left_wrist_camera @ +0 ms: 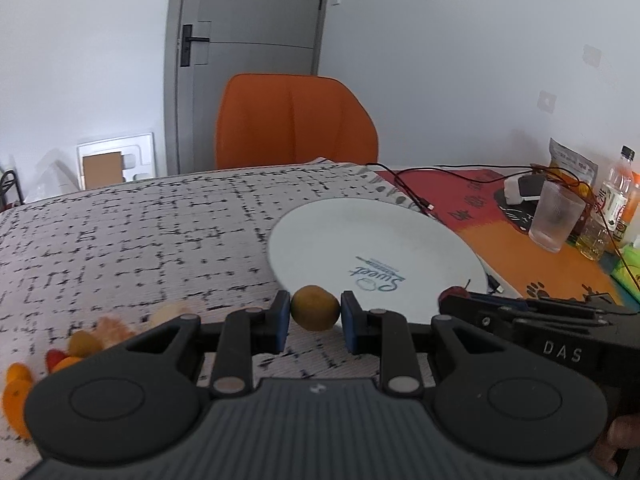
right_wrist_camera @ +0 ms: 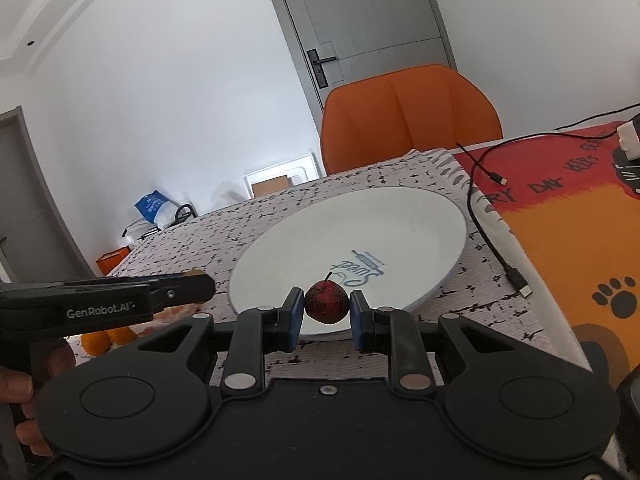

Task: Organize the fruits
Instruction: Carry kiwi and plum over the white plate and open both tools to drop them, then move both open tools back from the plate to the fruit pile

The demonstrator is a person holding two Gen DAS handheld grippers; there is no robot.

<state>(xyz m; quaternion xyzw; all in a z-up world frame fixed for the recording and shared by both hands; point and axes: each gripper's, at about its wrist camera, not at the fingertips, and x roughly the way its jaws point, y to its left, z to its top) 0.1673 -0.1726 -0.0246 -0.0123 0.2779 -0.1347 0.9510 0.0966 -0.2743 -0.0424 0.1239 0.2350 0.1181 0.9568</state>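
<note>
Blue-padded left gripper [left_wrist_camera: 315,311] clamps kiwi [left_wrist_camera: 315,307], right gripper [right_wrist_camera: 326,307] cherry [right_wrist_camera: 326,301].

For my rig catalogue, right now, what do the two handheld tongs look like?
Both tongs, left and right, are matte black, with blue pads on the fingertips, silver pivot pins and two round discs on a ribbed body. One side reads "DAS", the other "GenRobot.AI". No cables or sleeves show.

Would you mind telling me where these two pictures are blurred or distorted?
Left wrist view: the loose fruit pile at lower left is smeared out of focus, while the yellow-brown round fruit in the left claw stays fairly sharp. Right wrist view: fisheye bends the grey door, and the dark red cherry-like fruit is crisp.
</note>
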